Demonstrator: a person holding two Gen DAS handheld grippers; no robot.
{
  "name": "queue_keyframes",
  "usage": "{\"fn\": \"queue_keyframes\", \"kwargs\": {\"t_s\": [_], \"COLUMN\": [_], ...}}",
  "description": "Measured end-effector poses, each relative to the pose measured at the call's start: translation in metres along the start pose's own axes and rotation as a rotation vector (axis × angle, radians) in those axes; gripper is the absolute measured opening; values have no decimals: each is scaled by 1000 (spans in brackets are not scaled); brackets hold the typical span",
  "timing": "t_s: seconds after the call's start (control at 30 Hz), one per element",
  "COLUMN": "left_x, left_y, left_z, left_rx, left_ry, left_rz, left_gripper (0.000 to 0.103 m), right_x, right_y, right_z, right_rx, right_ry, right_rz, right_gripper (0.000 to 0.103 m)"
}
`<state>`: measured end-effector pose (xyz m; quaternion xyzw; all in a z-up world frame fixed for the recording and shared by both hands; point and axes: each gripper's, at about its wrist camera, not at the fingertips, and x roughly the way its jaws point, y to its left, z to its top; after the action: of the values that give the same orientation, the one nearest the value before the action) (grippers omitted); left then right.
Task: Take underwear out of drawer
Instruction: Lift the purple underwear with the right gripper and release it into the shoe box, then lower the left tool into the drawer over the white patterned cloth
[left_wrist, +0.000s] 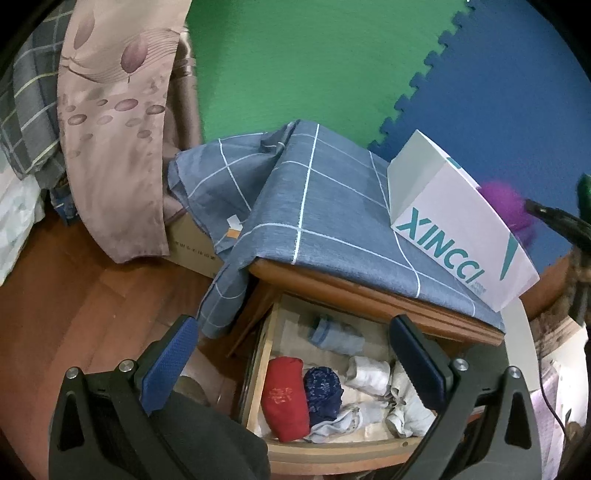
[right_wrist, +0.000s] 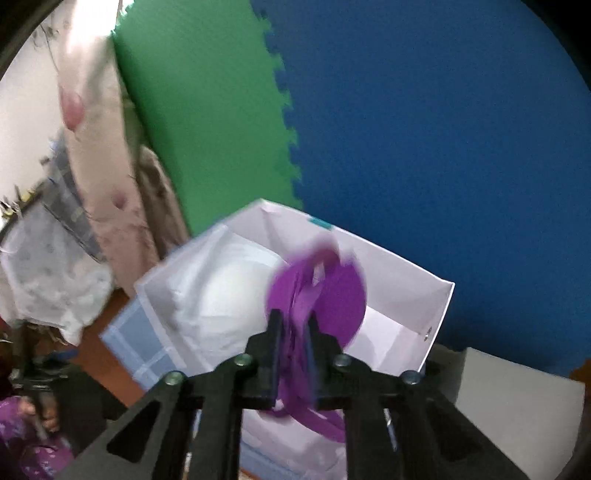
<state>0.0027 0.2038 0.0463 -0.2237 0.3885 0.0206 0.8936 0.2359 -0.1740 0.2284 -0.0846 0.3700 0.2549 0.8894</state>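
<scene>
At the lower centre of the right wrist view, the right tool (right_wrist: 293, 332) is clamped on purple underwear (right_wrist: 321, 295), held over the white box (right_wrist: 406, 280). Best to centre it above the opening before letting go. The left tool (left_wrist: 291, 354) stands apart over the open drawer (left_wrist: 332, 448).

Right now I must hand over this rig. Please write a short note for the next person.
Right gripper: shut on a purple garment, held over the open white box on the cabinet.
Left gripper: open, holding nothing, above the open drawer.
Done: one piece is out of the drawer.
Left: release it, probably into the box; red roll, navy roll and pale pieces remain inside.
</scene>
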Motion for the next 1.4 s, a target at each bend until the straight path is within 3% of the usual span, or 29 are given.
{"fn": "queue_keyframes", "kwargs": {"t_s": [0.13,0.2,0.33,0.47,0.6,0.73,0.9,1.0,1.1,1.17,1.23,1.3,1.4], "left_x": [1,0,0,-1,-1,2,7,12,16,19,23,27,37], "left_y": [-2,-2,-1,-1,-6,-15,-32,-49,-67,-82,-95,-105,-124], "left_z": [-1,-1,-2,-3,-5,-8,-13,-21,-32,-43,-54,-64,-79], "left_rx": [15,14,13,18,47,91,181,271,370,457,530,589,663], "left_ry": [3,3,3,-1,-10,-6,12,33,53,63,85,105,150], "left_rz": [3,-2,-4,2,13,26,34,50,60,67,65,57,35], "left_gripper": [102,102,102,102,102,102,102,102,102,102,102,102,102], "right_x": [38,50,42,3,-46,-80,-98,-102,-114,-128,-135,-139,-137], "right_y": [1,1,7,20,42,48,30,19,14,19,26,32,38], "right_z": [0,0,-6,-22,-65,-124,-199,-227,-247,-253,-257,-260,-260], "right_rx": [-32,-21,6,8,-53,-105,-14,31,84,77,68,53,24], "right_ry": [71,84,38,-69,-192,-255,-287,-276,-301,-377,-409,-422,-383], "right_rz": [-61,-51,-17,25,-27,-144,-262,-313,-357,-401,-444,-476,-435], "right_gripper": [10,10,10,11,12,28,29,32,46,70,87,88,91]}}
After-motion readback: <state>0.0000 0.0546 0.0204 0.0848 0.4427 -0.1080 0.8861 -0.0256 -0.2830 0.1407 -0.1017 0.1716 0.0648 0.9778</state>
